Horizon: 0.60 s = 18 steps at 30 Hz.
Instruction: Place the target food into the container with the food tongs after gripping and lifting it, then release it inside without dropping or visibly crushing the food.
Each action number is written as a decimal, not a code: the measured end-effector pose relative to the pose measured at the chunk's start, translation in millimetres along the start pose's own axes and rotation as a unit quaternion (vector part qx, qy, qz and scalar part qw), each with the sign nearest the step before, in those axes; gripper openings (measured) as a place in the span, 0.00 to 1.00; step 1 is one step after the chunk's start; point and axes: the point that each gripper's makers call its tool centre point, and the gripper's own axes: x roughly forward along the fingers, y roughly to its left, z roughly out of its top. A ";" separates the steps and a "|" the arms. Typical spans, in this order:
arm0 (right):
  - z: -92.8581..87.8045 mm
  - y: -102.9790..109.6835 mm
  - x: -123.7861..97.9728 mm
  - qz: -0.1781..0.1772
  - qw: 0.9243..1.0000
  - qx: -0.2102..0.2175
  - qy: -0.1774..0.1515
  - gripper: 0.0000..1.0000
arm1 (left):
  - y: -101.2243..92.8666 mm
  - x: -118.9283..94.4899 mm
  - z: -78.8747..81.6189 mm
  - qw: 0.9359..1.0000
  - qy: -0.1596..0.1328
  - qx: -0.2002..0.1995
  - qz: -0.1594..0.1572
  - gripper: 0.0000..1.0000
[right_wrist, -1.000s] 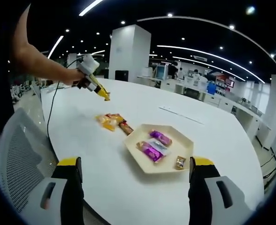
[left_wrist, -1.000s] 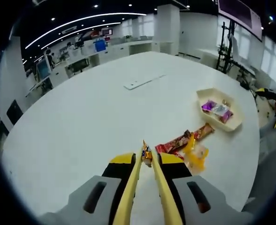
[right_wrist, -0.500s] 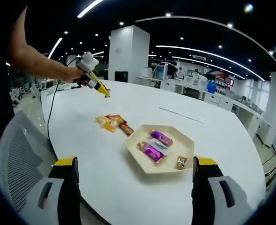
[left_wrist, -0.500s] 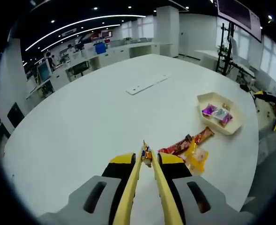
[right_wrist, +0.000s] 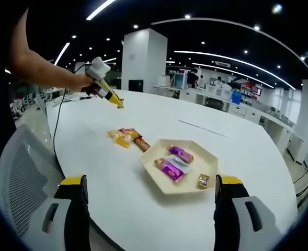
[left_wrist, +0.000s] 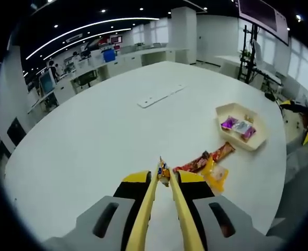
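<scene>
Snack-transfer status: I am working over the white table (left_wrist: 91, 130), which is carrying everything. At 3 o'clock in the left gripper view, the hexagonal container (left_wrist: 258, 137) is already holding several wrapped snacks (right_wrist: 169, 168). Loose snack packets (left_wrist: 208, 164) are lying on the table just short of it. I am holding the left gripper (left_wrist: 163, 175) aloft, its yellow jaws nearly closed and pinching a small wrapped candy (left_wrist: 163, 171) at the tips. I am keeping the right gripper (right_wrist: 148, 183) idle, jaws spread wide and carrying nothing. Gripping and lifting are done, I judge; carrying to the container and releasing are remaining.
</scene>
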 end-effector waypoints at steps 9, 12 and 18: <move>-3.5 8.2 -0.5 0.020 1.000 -0.004 0.007 1.00 | -17.0 4.2 9.1 1.000 0.002 0.025 -0.014 0.15; -4.4 8.4 -0.8 0.017 1.000 -0.003 0.007 1.00 | -25.1 4.3 16.9 0.999 -0.002 0.044 -0.026 0.15; -3.4 10.1 -1.3 0.021 1.000 -0.005 0.003 1.00 | -40.3 4.9 24.5 0.997 0.000 0.063 -0.033 0.15</move>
